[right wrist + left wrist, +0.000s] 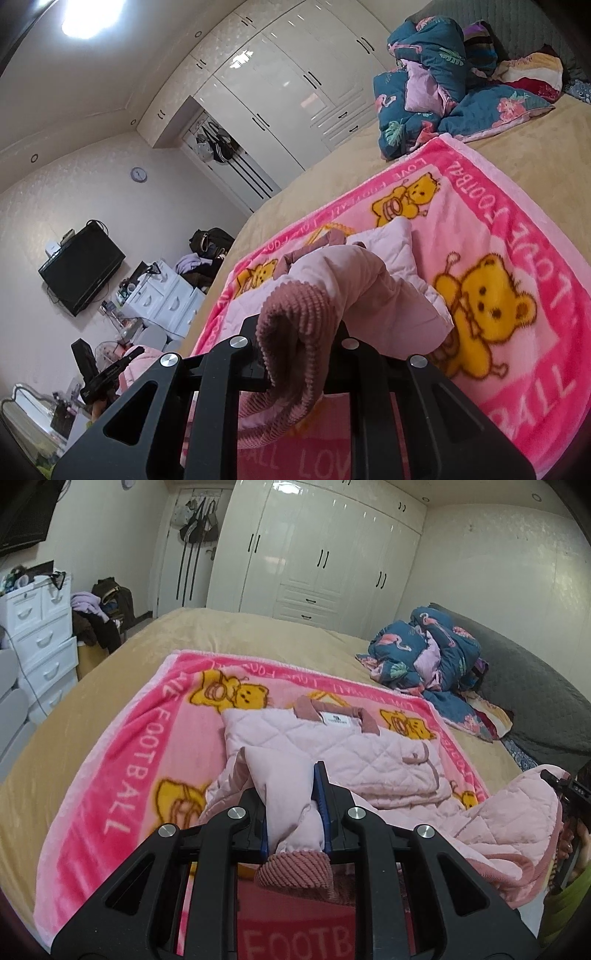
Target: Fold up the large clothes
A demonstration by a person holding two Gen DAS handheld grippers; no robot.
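Jacket (332, 753), pale pink and quilted, lies on a pink bear-print blanket (125, 746) spread over the tan bed (258, 631), collar and label toward the far wardrobe (325, 550). Each sleeve end is lifted off the body. The left gripper (291, 812) has its jaws closed tight around the left sleeve (280, 775), with the ribbed cuff (295, 875) bunched just behind the blue pads (320, 790). The right gripper (299, 354) has the other ribbed cuff (299, 317) draped across it. That cuff hides the finger faces, so I judge the jaws pinched on it from the way the right sleeve (369, 280) hangs forward from there, though the closure itself is not visible.

The step in hand looks like carrying both sleeves inward across the chest. The main risk is the thick padded cloth: the grip sits near the cuff, and a quick pull could let the slick quilting slide out of the pads, dropping a sleeve short of its mark. Uneven travel between the two hands would drag the body sideways and skew the hem. Lifting too high could also peel the already-settled shoulder panel off the blanket, or tug the soft blanket itself into wrinkles beneath. The heap of blue flamingo bedding (424, 653) lies well apart, toward the headboard, and is unlikely to interfere.
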